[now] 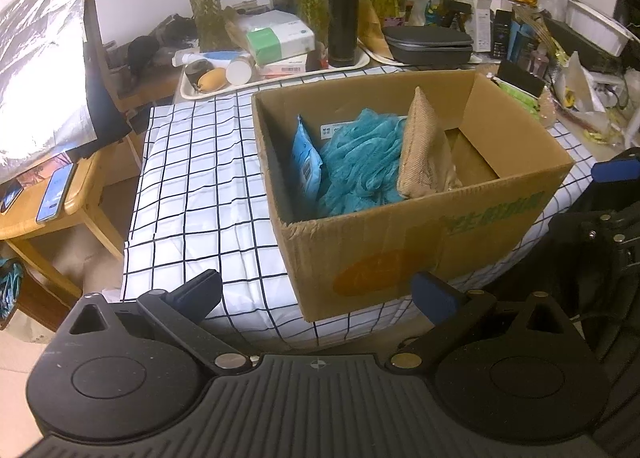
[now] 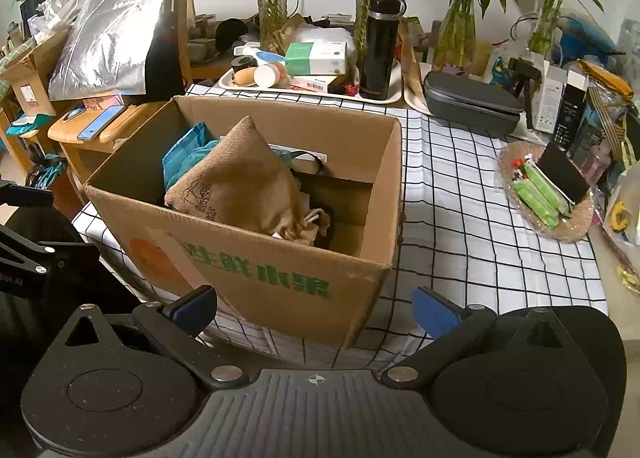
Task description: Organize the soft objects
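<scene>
An open brown cardboard box [image 1: 400,194] with green printed characters on its near wall stands on a white tablecloth with a black grid pattern [image 1: 192,186]. Inside it, toward the left, a light-blue plastic packet [image 1: 305,156] stands on edge against the left wall. Just right of the packet lies a teal mesh bath sponge [image 1: 362,162], and a tan woven burlap drawstring pouch [image 1: 426,150] leans on the sponge, tilted, with its tied mouth low toward the near right. The right part of the box floor is bare cardboard.

The left gripper [image 1: 318,292] hovers at the near edge of the table, level and pointing at the box's near-left corner. Its jaws are spread wide and hold nothing; the blue-padded fingers [image 1: 200,288] sit on either side of that corner without touching it.

The right gripper [image 2: 316,308] hangs beside it to the right, aimed at the near wall of the box, fingers likewise parted wide and empty. Its black body shows at the right edge of the left wrist view.

On the far side of the table a white tray [image 2: 384,96] carries a tall black insulated flask [image 2: 378,46] and a green-and-white carton [image 2: 316,58]. Right of the tray lies a dark grey zipped case [image 2: 472,102], and glass vases of green bamboo stalks [image 2: 456,34] line the wall.
</scene>
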`<state>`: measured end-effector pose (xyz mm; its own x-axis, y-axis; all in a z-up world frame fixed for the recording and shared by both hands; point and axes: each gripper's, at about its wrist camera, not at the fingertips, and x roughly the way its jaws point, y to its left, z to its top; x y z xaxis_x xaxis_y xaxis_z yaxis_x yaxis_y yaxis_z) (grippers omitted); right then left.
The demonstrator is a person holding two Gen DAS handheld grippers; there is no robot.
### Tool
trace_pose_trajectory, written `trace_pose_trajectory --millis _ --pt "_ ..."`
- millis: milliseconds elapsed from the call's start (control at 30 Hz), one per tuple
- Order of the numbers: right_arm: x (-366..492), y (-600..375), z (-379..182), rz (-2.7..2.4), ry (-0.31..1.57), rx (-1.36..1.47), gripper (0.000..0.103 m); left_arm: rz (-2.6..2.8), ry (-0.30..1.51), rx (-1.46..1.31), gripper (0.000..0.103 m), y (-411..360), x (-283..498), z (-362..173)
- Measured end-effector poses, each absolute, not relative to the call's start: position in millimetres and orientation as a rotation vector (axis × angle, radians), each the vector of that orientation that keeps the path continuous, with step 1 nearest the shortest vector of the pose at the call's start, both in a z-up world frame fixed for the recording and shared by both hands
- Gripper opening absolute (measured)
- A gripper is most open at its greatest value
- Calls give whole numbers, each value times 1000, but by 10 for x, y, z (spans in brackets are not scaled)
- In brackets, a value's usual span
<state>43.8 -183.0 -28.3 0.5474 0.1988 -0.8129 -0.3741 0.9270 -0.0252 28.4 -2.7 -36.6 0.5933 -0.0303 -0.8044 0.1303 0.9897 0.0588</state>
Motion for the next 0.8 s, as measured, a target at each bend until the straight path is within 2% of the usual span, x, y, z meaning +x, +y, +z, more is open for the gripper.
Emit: trace_pose_trajectory --millis 800 --pt "432 -1816 -287 340 926 -206 103 -82 927 111 103 -37 286 -354"
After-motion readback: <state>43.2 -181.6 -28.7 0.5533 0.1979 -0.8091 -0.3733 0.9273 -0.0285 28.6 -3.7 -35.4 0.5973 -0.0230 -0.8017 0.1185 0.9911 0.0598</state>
